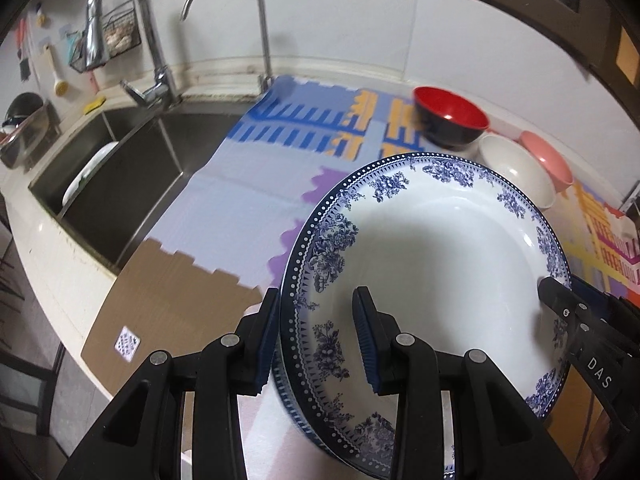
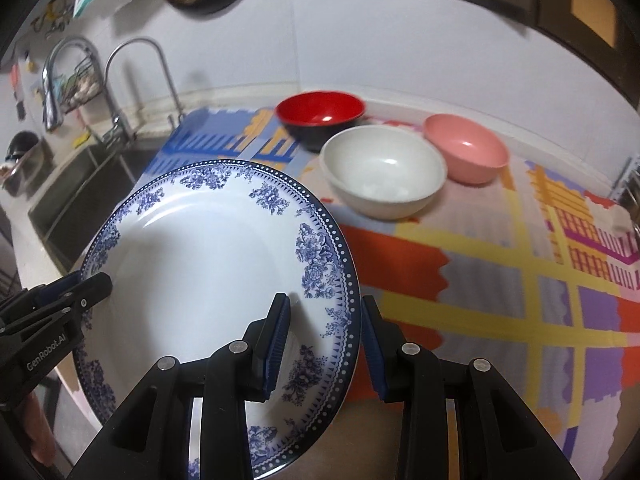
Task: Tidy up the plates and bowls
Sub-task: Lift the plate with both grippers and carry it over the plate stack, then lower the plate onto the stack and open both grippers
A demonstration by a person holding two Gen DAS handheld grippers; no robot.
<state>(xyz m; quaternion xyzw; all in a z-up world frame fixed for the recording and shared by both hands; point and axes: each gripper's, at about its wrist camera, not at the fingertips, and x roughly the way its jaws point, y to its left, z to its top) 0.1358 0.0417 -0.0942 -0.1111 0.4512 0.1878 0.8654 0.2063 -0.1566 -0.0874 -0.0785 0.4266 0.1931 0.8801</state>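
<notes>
A white plate with a blue floral rim (image 1: 436, 256) is held up off the counter, tilted, between both grippers; there seem to be two stacked plates in the left wrist view. My left gripper (image 1: 316, 336) straddles its left rim, one finger on each face. My right gripper (image 2: 326, 340) straddles the opposite rim of the plate (image 2: 200, 264). Three bowls stand at the back: a red-and-black bowl (image 2: 320, 118), a white bowl (image 2: 382, 170) and a pink bowl (image 2: 466, 146). They also show in the left wrist view: red bowl (image 1: 450, 116), white bowl (image 1: 516, 170), pink bowl (image 1: 548, 160).
A colourful foam mat (image 2: 500, 272) covers the counter. A steel sink (image 1: 116, 184) with two taps (image 1: 156, 76) lies to the left; a white dish (image 1: 90, 172) leans inside it. A brown board (image 1: 168, 304) lies at the counter's front edge.
</notes>
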